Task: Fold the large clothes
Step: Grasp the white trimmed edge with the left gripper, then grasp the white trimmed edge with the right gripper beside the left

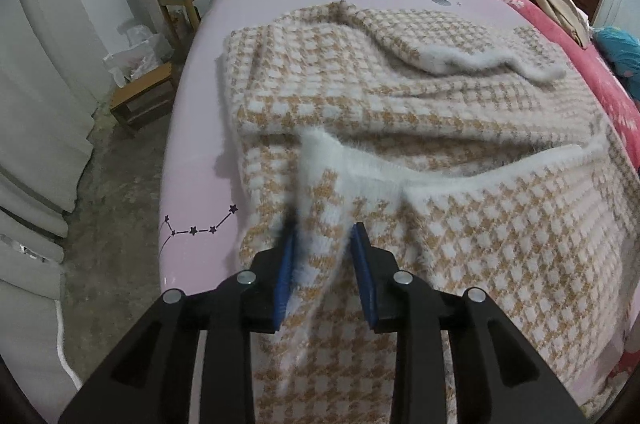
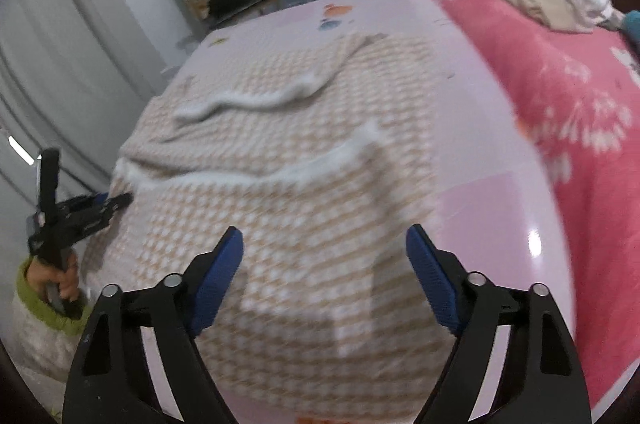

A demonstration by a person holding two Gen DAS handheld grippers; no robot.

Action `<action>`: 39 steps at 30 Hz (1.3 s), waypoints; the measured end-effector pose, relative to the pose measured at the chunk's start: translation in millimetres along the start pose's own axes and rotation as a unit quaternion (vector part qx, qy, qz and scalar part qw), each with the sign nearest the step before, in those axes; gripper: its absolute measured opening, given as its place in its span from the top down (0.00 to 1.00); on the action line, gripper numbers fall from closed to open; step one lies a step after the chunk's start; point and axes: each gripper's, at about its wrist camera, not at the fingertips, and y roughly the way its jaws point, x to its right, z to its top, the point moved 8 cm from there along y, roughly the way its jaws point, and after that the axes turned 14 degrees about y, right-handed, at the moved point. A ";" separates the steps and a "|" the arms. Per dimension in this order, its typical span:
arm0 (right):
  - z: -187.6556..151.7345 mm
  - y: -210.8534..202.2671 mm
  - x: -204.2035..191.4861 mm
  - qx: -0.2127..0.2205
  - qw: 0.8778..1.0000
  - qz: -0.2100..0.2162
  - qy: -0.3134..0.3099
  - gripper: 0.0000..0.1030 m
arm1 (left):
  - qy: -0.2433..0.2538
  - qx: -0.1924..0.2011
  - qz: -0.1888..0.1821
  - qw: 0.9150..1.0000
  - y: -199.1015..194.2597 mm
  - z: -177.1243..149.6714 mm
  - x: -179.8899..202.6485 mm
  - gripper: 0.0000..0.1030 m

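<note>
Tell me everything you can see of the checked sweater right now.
The sweater is a fluffy knit in tan and white checks with white fuzzy trim. It lies rumpled and partly folded on the pink bed sheet, near edge draping toward the cameras. A raised fold sits between the left gripper's blue fingers, which stand slightly apart. The right gripper hovers open above it.

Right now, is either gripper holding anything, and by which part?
Left gripper: fold of the tan-and-white checked knit garment between its jaws; grip uncertain. Right gripper: open, nothing.
</note>
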 end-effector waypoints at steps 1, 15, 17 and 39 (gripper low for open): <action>6.2 0.5 3.0 0.003 1.000 0.000 0.001 0.30 | 0.002 0.000 0.004 1.000 -0.1 0.2 0.5 0.73; 39.2 50.5 19.6 -0.044 0.999 0.020 0.016 0.54 | 0.002 -0.004 0.021 1.000 -0.8 0.6 2.1 0.73; 33.4 46.6 20.1 -0.048 0.999 0.019 0.011 0.54 | 0.000 -0.005 0.020 1.000 -0.8 0.5 2.2 0.73; 15.3 32.8 17.6 -0.023 0.993 -0.090 -0.071 0.95 | 0.001 0.003 0.030 1.000 -3.3 0.6 -1.1 0.71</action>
